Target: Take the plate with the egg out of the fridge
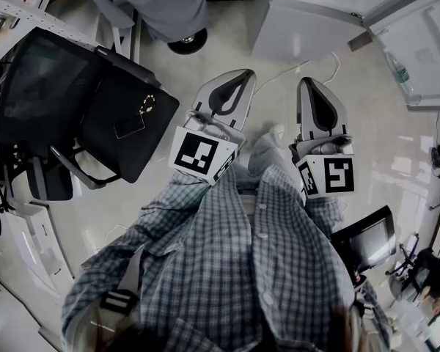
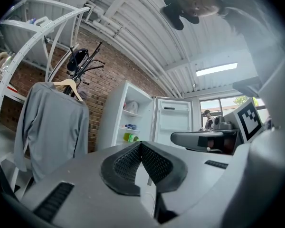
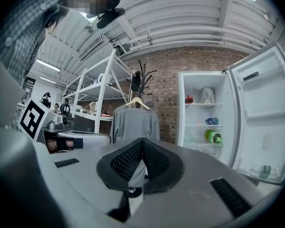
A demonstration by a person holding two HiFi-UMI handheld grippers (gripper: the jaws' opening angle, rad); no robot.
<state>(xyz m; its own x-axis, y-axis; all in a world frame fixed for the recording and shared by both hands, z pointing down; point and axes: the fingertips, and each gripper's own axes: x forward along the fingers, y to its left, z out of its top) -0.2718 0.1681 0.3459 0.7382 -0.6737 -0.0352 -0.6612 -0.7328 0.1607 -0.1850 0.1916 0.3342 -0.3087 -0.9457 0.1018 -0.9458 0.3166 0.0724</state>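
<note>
The white fridge [image 3: 206, 122] stands with its door [image 3: 263, 122] swung wide. Its shelves hold a red item [image 3: 189, 99], a white bag [image 3: 207, 95], a blue item [image 3: 211, 121] and a green bottle [image 3: 213, 137]. I cannot make out a plate with an egg. In the left gripper view the fridge [image 2: 133, 120] shows its shelves and something green [image 2: 129, 137]. My left gripper [image 2: 141, 144] is shut and empty. The right gripper [image 3: 142, 140] is also shut and empty. In the head view both the left gripper [image 1: 238, 83] and the right gripper [image 1: 309, 86] are held close to my body, short of the fridge [image 1: 315, 20].
A grey garment on a hanger [image 3: 134, 122] hangs on a coat stand left of the fridge. A black office chair [image 1: 73, 108] stands at my left. White shelving [image 3: 92, 99] lines the brick wall. A plastic bottle [image 3: 264, 171] sits in the door rack. A person [image 2: 207, 119] stands far off.
</note>
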